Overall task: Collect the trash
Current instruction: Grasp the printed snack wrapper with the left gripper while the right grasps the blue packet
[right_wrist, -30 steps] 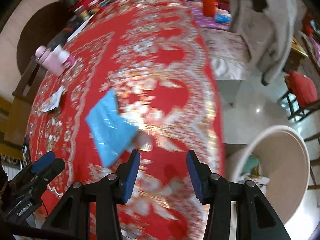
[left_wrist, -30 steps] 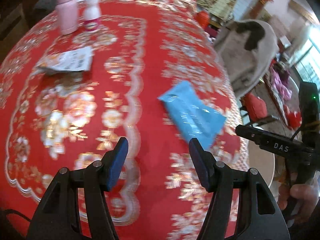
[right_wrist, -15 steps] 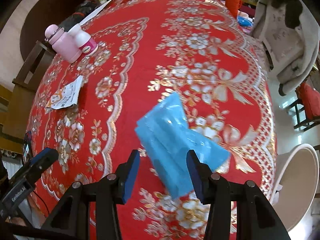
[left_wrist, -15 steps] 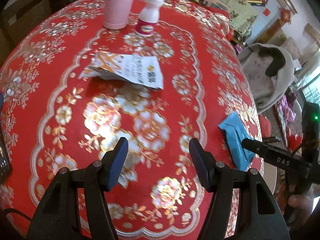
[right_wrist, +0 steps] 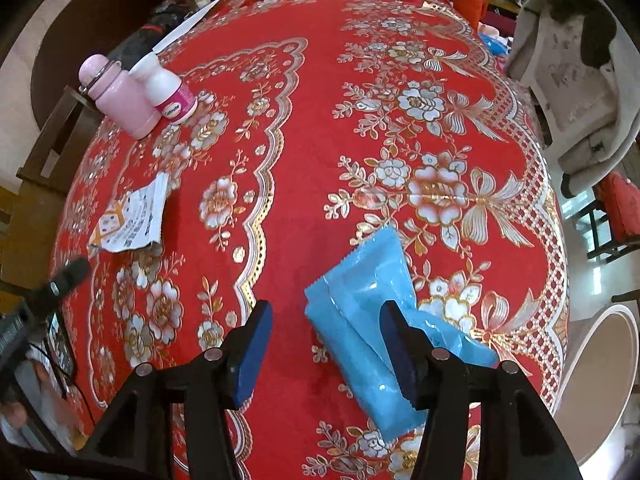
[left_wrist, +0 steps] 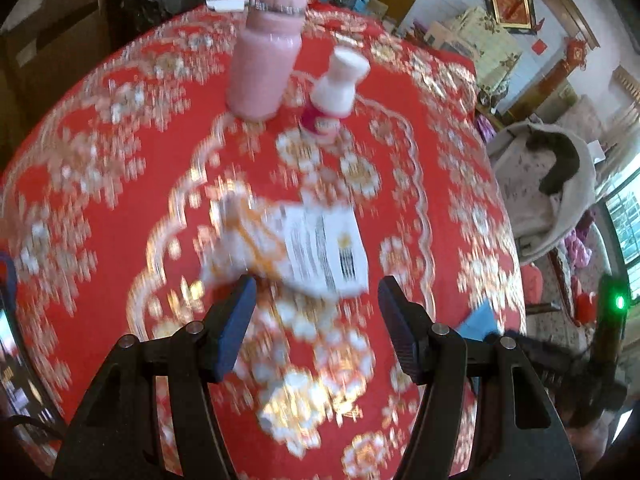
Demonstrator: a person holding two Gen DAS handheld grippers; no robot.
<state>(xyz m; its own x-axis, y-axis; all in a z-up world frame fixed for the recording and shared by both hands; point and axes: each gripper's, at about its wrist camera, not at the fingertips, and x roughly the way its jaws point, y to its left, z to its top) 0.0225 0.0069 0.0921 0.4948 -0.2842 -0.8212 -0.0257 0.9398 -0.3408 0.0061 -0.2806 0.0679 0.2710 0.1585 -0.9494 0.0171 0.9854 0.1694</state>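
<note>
My right gripper (right_wrist: 326,340), jaws apart, hangs over the blue wrapper (right_wrist: 372,328), whose long axis runs toward me. My left gripper (left_wrist: 314,310), also apart, faces the white wrapper (left_wrist: 304,248) just ahead.

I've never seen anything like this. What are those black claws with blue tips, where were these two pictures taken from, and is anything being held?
No robot here: a person carries a two-finger gripper in each hand, each with a camera looking along its fingers. One picture is from the left gripper, the other from the right gripper. Both are open and hold nothing. They hang over a red flowered tablecloth. The left one faces a crumpled white-and-orange printed wrapper; the right one faces a shiny blue plastic packet, which one finger partly hides. Further back stand a pink flask and a small white bottle with a pink label.
</note>
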